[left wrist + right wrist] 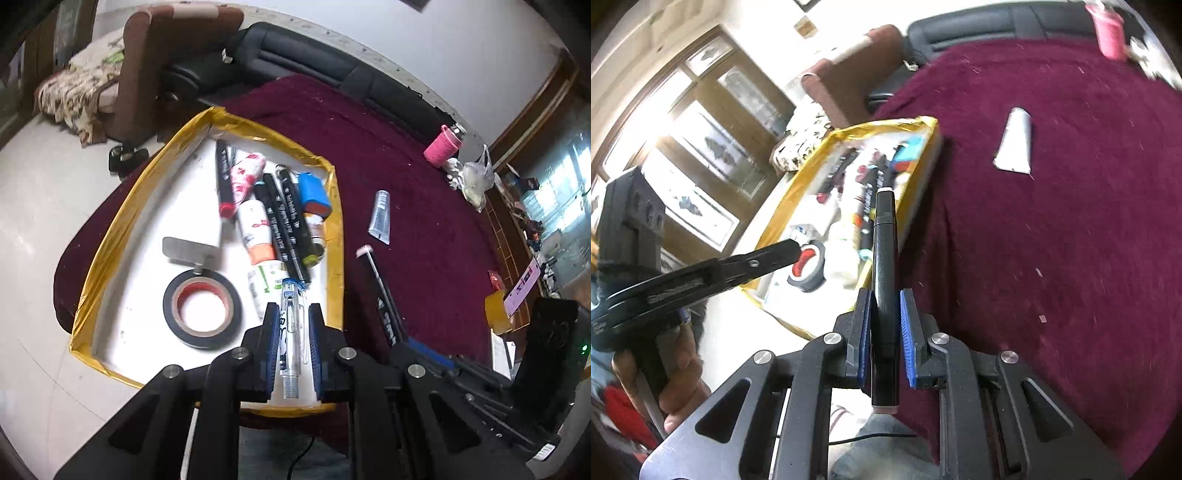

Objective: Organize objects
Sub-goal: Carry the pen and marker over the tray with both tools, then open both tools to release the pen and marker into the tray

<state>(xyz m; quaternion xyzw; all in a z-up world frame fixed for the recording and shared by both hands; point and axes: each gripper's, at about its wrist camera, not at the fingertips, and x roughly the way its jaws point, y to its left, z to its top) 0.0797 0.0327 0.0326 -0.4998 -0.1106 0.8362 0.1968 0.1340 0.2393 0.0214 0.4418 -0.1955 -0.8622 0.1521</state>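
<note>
My left gripper [293, 308] is shut on a clear plastic pen [292, 347], held above the near part of a white tray with a yellow taped rim [110, 236]. In the tray lie several black markers [284, 218], tubes [256, 229], a blue case [314, 194], a metal scraper [188, 251] and a black tape roll [236, 314]. My right gripper [885, 293] is shut on a black marker [884, 258], over the maroon cloth just right of the tray [886, 125]. The left gripper [796, 245] appears there over the tray, held by a hand [679, 373].
A silver tube [380, 218] [1015, 142] lies alone on the maroon cloth [424, 184]. A pink bottle [443, 146] and a plastic bag [476, 177] sit at the far edge. A black sofa [295, 62] and a brown chair [147, 74] stand beyond the table.
</note>
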